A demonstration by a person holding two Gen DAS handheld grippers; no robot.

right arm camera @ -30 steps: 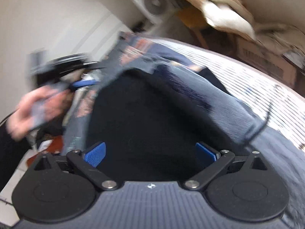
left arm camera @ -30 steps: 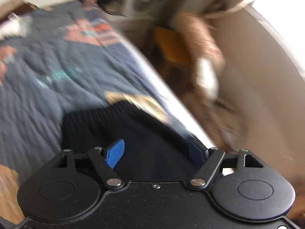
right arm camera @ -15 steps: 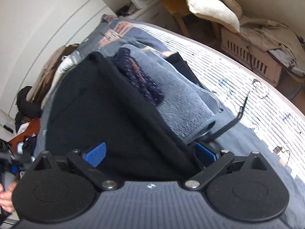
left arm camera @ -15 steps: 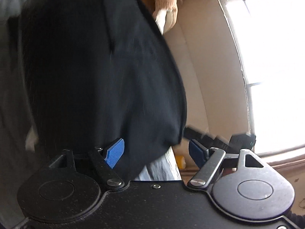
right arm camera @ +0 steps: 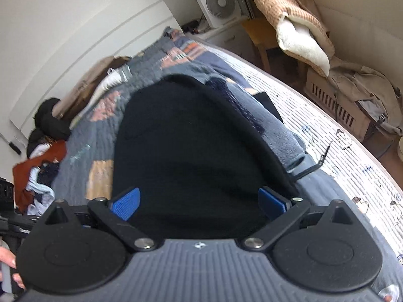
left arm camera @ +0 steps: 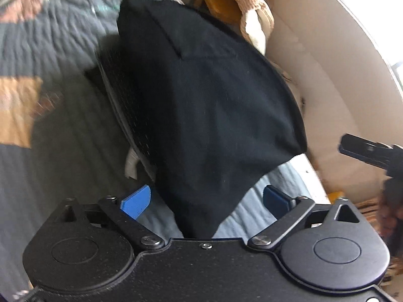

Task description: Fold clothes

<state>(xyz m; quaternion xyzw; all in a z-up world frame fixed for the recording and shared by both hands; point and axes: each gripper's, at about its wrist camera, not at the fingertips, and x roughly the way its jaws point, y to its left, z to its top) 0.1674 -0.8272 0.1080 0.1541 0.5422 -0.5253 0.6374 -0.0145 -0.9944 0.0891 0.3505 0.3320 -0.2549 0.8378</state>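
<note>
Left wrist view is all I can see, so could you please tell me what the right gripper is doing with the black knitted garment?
Observer: The right gripper has its blue fingers spread wide. The black knitted garment lies between them, not pinched.
Operator: Thank you. Is anything else waiting to be folded?
Observer: Yes, a loose pile of clothes with a rust-orange piece lies at the left of the right wrist view, beside the quilt.
Operator: And what stands beyond the far end of the bed?
Observer: A white square box fan, against the wall.
</note>
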